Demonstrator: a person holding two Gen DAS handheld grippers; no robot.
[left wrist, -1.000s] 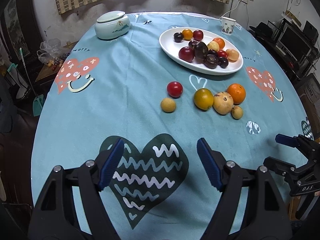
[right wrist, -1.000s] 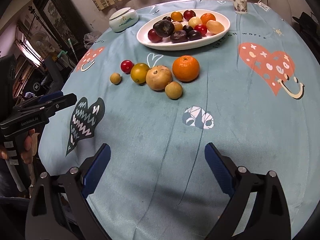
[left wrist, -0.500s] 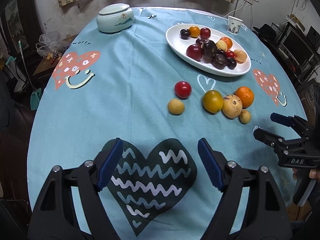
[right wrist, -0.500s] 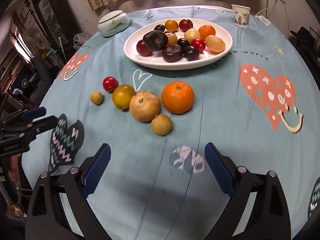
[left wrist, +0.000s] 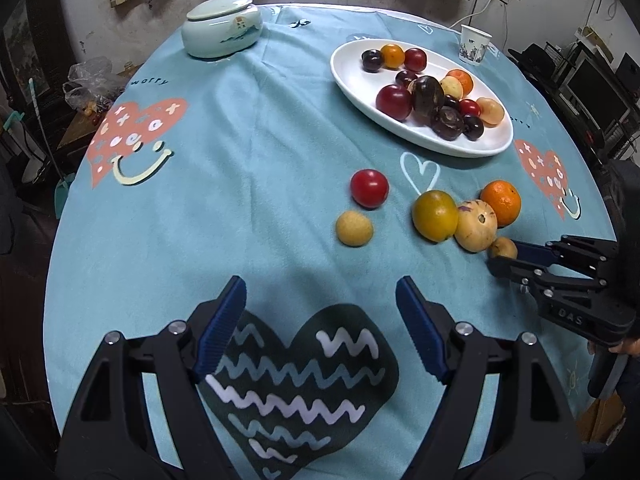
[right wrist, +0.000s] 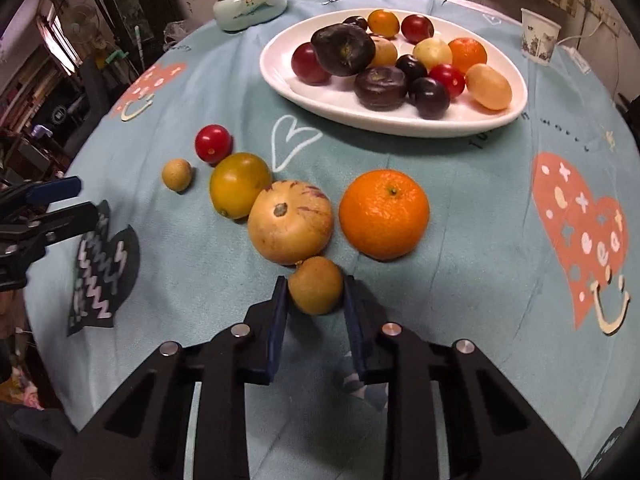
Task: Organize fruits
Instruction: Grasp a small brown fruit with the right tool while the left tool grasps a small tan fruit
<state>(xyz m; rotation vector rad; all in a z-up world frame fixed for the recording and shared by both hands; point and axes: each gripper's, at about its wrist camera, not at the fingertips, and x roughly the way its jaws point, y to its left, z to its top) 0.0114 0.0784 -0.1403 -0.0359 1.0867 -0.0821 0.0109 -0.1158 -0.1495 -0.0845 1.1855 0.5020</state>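
Several loose fruits lie on the blue cloth in front of a white oval plate (left wrist: 360, 80) that holds several more: a red tomato (left wrist: 369, 188), a small tan fruit (left wrist: 354, 228), a yellow-green fruit (left wrist: 435, 215), a pale striped fruit (right wrist: 290, 220) and an orange (right wrist: 384, 214). My right gripper (right wrist: 314, 296) is shut on a small brown fruit (right wrist: 316, 280) that rests on the cloth just in front of the striped fruit. My left gripper (left wrist: 320, 300) hangs open over the dark heart print, with nothing between its fingers, a short way before the tan fruit.
A lidded ceramic jar (left wrist: 222, 26) stands at the far left of the round table and a paper cup (left wrist: 473, 45) behind the plate. Furniture and clutter ring the table. The cloth's left half holds only printed hearts.
My right gripper moved in toward the fruit cluster and shut on the small brown fruit. The left gripper drifted slightly forward and stayed open.
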